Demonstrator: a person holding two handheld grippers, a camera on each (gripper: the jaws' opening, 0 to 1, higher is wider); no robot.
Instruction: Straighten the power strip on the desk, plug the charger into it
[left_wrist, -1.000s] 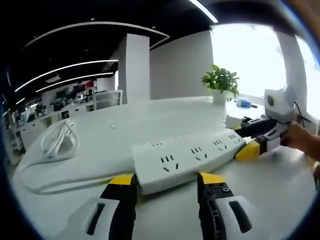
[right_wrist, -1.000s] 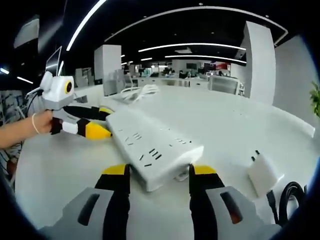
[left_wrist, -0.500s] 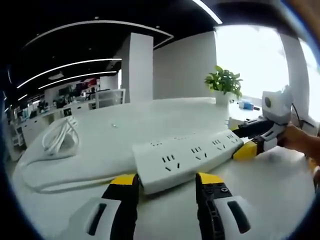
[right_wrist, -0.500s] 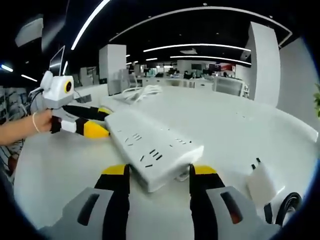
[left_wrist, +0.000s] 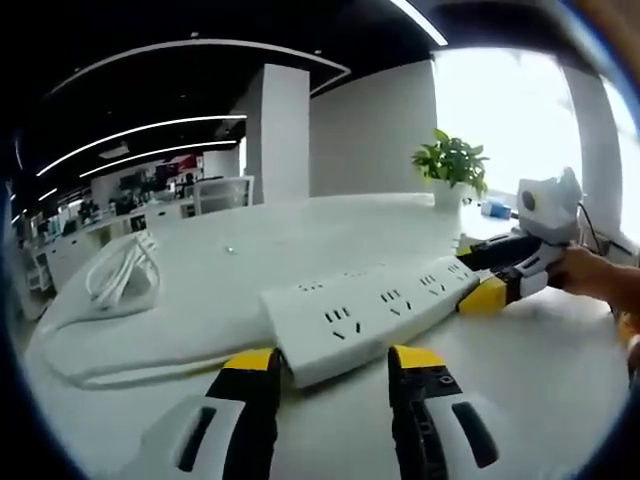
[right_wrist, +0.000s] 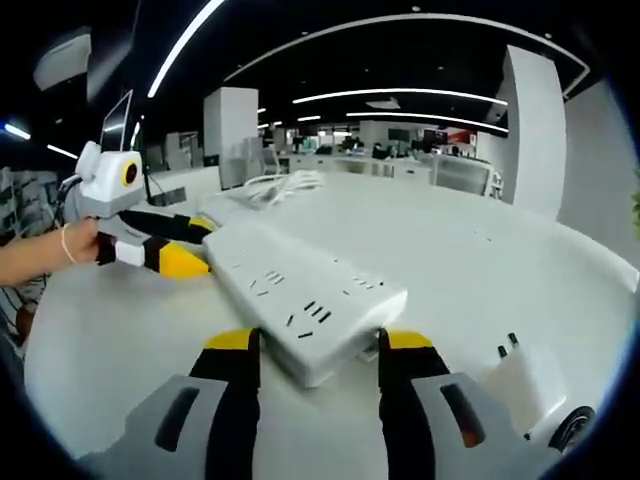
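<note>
A long white power strip lies across the white desk, sockets facing up. My left gripper is shut on its near end, a yellow-tipped jaw against each side. At the far end the right gripper clamps the strip, held by a person's hand. In the right gripper view the strip runs away to the left. My right gripper grips its near end and the left gripper holds the far end. A white charger lies prongs up at the lower right, apart from the strip.
A coiled white cable lies on the desk's left, and the strip's white cord loops toward it. A potted plant stands at the far edge. A black cable lies beside the charger.
Both grippers keep their hold. The strip has turned a little between them and its far end sits slightly higher. The right view has shifted, so the charger shows lower.
</note>
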